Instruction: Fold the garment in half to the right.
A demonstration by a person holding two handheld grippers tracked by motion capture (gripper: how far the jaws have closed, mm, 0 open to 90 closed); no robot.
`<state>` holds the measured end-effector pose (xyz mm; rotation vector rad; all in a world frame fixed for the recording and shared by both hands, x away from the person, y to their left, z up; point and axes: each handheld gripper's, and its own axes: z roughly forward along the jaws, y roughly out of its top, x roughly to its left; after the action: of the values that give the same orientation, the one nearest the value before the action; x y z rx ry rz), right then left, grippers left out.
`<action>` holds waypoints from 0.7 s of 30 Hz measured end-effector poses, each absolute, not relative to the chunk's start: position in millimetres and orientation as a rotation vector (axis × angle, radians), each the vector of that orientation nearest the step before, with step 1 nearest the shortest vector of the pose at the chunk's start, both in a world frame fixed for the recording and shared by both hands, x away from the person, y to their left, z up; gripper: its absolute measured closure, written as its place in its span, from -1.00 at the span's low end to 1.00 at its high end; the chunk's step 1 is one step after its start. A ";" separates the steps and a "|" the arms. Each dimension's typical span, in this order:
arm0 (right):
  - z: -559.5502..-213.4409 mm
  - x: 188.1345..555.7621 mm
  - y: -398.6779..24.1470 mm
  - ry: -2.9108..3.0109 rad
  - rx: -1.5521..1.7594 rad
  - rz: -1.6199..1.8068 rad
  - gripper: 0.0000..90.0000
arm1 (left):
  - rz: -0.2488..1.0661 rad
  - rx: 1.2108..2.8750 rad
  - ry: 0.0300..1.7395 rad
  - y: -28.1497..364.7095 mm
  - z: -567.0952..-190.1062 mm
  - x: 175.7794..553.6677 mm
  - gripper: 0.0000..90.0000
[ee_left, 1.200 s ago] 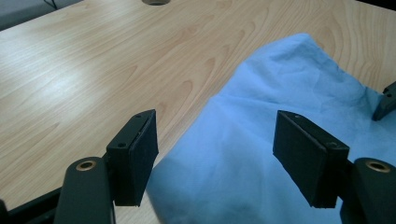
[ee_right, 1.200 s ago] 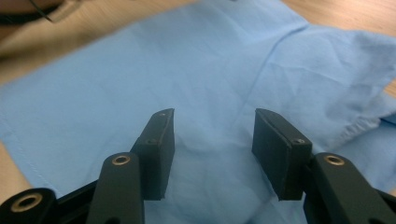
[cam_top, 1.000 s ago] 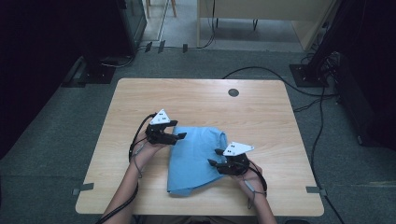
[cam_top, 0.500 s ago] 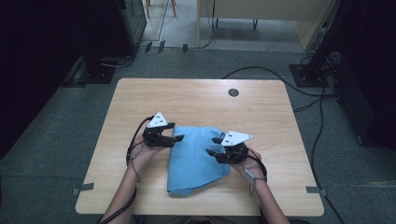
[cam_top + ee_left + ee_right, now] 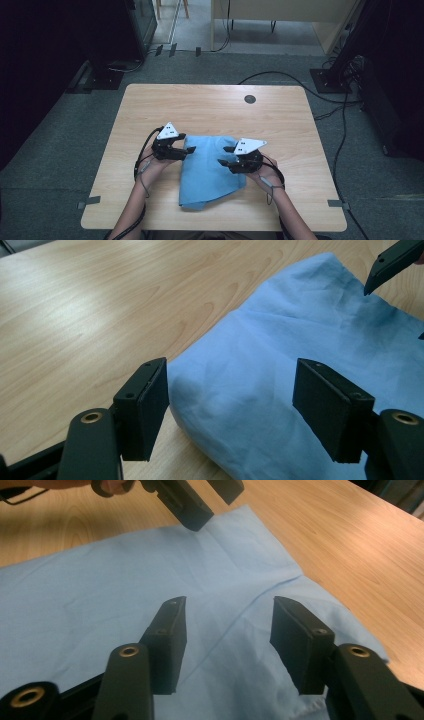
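**Both grippers over cloth, nothing gripped**

On the table (image 5: 150, 105), mid-front, lies the blue cloth (image 5: 210, 170). Left gripper (image 5: 189, 149) at cloth's left edge, jaws wide, empty. Right gripper (image 5: 224, 156) over cloth's right part, jaws approx. half open, holding nothing.

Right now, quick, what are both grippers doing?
Left gripper: jaws open, holding nothing, at the cloth edge.
Right gripper: jaws open, over the cloth.

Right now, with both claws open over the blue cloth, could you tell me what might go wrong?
The left claw hangs open at the cloth edge; closing there might pinch several folded layers, not one. The right claw is open above the flat middle, where it may catch nothing or only bunch a crease. The cloth lies near the table front edge, so a pull could drag it off.
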<state>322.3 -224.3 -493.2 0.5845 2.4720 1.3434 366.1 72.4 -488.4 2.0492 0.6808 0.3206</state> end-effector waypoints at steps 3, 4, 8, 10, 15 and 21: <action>-495.1 323.2 -222.6 2.478 0.595 1.343 0.04 | 0.324 2.065 0.674 71.9 -489.7 365.8 -0.33; -495.9 323.4 -221.9 2.480 0.594 1.337 0.04 | 0.330 2.065 0.675 72.1 -490.2 365.8 -0.33; -499.3 324.4 -219.9 2.490 0.602 1.334 0.01 | 0.298 2.046 0.689 75.1 -495.1 368.5 -0.36; -502.5 325.9 -220.4 2.494 0.619 1.324 0.01 | 0.298 2.046 0.689 75.1 -495.1 368.5 -0.36; -509.0 329.3 -223.9 2.501 0.654 1.267 0.00 | 0.270 2.053 0.684 69.6 -499.2 368.9 -0.36; -508.6 332.2 -238.9 2.457 0.732 1.266 0.00 | 0.267 2.067 0.679 65.8 -501.1 368.4 -0.36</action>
<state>332.2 -238.9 -508.6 0.7322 2.4566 1.2661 368.4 65.8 -501.1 2.0674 0.6791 0.2668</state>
